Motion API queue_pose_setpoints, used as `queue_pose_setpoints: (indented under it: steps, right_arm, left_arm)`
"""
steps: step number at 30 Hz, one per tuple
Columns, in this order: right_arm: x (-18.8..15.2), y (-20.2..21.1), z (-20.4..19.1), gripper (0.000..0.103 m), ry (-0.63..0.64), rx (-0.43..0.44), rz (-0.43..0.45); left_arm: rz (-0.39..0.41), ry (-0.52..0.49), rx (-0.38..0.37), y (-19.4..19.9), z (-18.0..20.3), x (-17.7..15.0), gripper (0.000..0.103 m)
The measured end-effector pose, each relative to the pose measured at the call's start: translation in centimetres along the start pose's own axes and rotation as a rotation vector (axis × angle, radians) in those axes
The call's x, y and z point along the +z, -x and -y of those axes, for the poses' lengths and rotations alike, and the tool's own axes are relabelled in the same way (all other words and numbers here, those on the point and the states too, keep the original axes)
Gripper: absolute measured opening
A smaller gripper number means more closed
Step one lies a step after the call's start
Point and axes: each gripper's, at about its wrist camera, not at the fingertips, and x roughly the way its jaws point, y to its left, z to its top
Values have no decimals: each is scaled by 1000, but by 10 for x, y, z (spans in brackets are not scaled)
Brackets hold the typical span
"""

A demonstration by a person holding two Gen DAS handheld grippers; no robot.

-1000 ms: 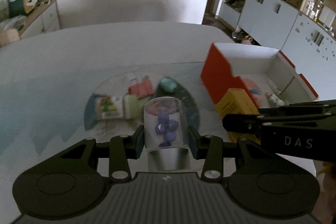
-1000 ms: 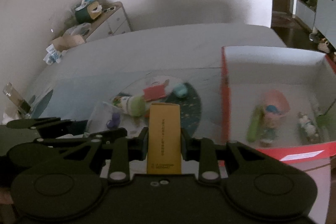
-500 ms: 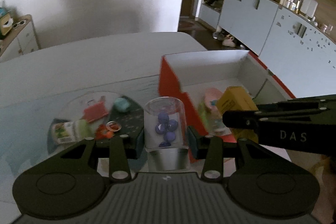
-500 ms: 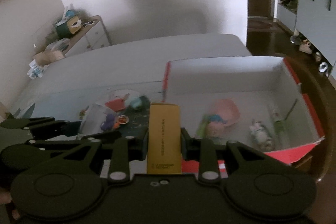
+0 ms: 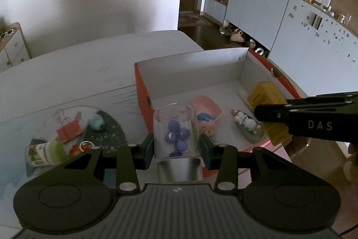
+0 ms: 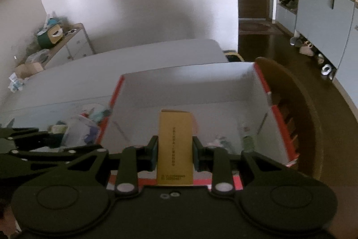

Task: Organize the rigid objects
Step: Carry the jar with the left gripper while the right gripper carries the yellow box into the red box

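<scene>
My left gripper (image 5: 176, 145) is shut on a clear jar (image 5: 175, 131) with purple beads and a silver cap, held above the near left corner of the red-walled, white-lined box (image 5: 190, 64). My right gripper (image 6: 175, 149) is shut on a yellow carton (image 6: 175, 145) and holds it over the box (image 6: 188, 82); the carton also shows in the left wrist view (image 5: 266, 95). In the box lie a pink cup (image 5: 207, 104), a blue-haired doll (image 5: 204, 120) and a small white figure (image 5: 245, 123).
Left of the box, on a round dark mat (image 5: 107, 133), lie a red clip (image 5: 69, 131), a teal lump (image 5: 96, 122), a green-capped bottle (image 5: 47, 151) and a small red piece (image 5: 76, 149). Cabinets (image 5: 302, 26) stand at the right; a chair (image 6: 297, 109) is beside the box.
Both grippers have swung right with their loads, from over the mat to over the box. The box now fills the middle of both views.
</scene>
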Motion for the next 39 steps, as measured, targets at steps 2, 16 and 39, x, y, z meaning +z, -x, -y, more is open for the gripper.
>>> queue_pose_setpoints:
  steps: [2,16,39]
  right_arm:
    - [2,-4,12,28,-8,-7,-4]
    - [8,-41,41,28,34,-15,-58]
    - [-8,-87,40,28,181,12,-176]
  left_arm:
    - [-6,0,-8,-5,6,5,42]
    - [-30,-55,31,-60,40,43,42]
    - [-220,-147,143,-164,54,67,42]
